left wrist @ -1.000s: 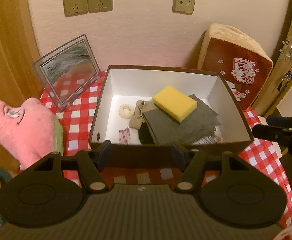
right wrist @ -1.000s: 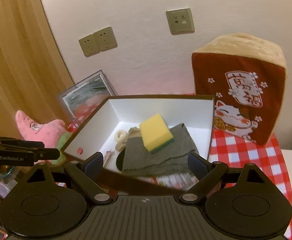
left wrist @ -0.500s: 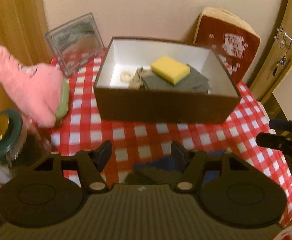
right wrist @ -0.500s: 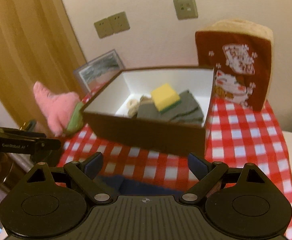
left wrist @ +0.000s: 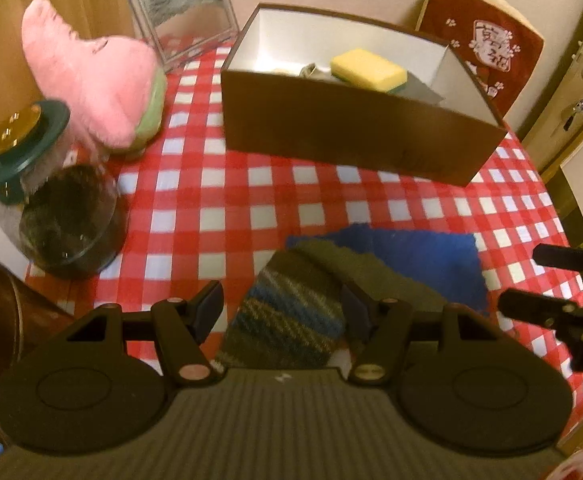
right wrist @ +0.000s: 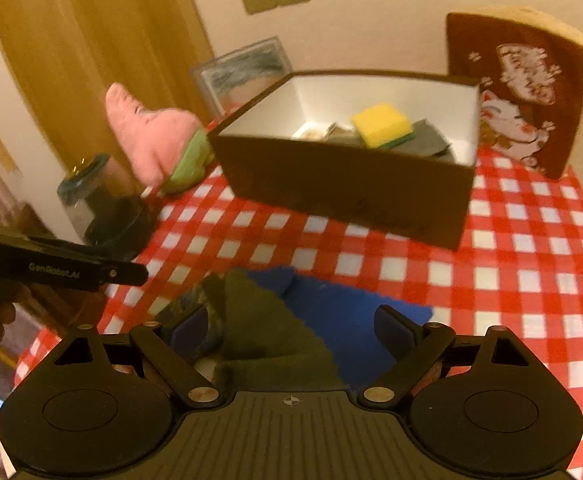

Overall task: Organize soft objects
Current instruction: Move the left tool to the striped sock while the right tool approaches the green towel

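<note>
A brown box (left wrist: 355, 132) with a white inside holds a yellow sponge (left wrist: 367, 70) on grey cloth (left wrist: 423, 88); it also shows in the right wrist view (right wrist: 331, 176). On the checked tablecloth in front lie a blue cloth (left wrist: 423, 256), an olive cloth (left wrist: 375, 276) and a striped knitted piece (left wrist: 287, 320). My left gripper (left wrist: 281, 306) is open just above the striped piece. My right gripper (right wrist: 297, 328) is open over the olive cloth (right wrist: 263, 320) and blue cloth (right wrist: 343, 304). A pink plush (left wrist: 91, 80) lies left of the box.
A glass jar with a green lid (left wrist: 47, 196) stands at the left table edge. A framed picture (left wrist: 183, 8) leans on the wall behind the plush. A red cat cushion (left wrist: 487, 48) leans at the back right. The table edge runs along the right.
Both grippers have pulled back from the box and dropped toward the near side of the table. The cloth pile has come into view under them. Both stay open.
</note>
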`<state>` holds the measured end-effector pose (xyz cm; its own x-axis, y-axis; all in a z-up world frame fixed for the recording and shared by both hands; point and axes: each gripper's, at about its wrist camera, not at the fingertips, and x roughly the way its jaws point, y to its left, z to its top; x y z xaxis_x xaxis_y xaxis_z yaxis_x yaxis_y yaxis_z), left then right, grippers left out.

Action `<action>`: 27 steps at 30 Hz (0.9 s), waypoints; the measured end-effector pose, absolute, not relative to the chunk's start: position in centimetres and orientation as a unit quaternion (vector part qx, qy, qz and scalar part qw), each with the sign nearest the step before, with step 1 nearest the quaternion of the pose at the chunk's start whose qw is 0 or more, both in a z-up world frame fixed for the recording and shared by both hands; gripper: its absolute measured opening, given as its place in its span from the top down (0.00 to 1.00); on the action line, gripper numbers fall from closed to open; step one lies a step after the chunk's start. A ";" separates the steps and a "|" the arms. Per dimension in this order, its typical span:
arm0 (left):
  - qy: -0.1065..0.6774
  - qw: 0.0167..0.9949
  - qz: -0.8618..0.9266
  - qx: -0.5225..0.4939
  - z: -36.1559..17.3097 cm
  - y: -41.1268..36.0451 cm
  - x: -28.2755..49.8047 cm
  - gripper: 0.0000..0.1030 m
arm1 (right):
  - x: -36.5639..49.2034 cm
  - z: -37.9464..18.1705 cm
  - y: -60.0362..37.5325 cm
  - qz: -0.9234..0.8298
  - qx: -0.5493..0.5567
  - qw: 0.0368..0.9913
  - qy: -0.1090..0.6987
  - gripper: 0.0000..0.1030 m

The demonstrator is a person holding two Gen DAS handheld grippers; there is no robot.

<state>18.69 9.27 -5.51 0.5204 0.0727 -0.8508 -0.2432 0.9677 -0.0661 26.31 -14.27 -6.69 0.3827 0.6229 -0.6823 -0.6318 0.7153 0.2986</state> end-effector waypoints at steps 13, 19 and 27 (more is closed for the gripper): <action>0.499 0.855 0.106 -0.088 -8.4 10.2 18.3 0.39 | 25.7 -10.8 -8.6 0.406 -0.061 0.800 0.438 0.47; 0.509 0.849 0.107 -0.092 -9.5 10.7 18.6 0.39 | 25.8 -12.2 -6.8 0.409 -0.077 0.792 0.446 0.48; 0.519 0.843 0.107 -0.091 -10.3 11.2 18.7 0.39 | 26.5 -13.6 -4.7 0.413 -0.098 0.789 0.444 0.56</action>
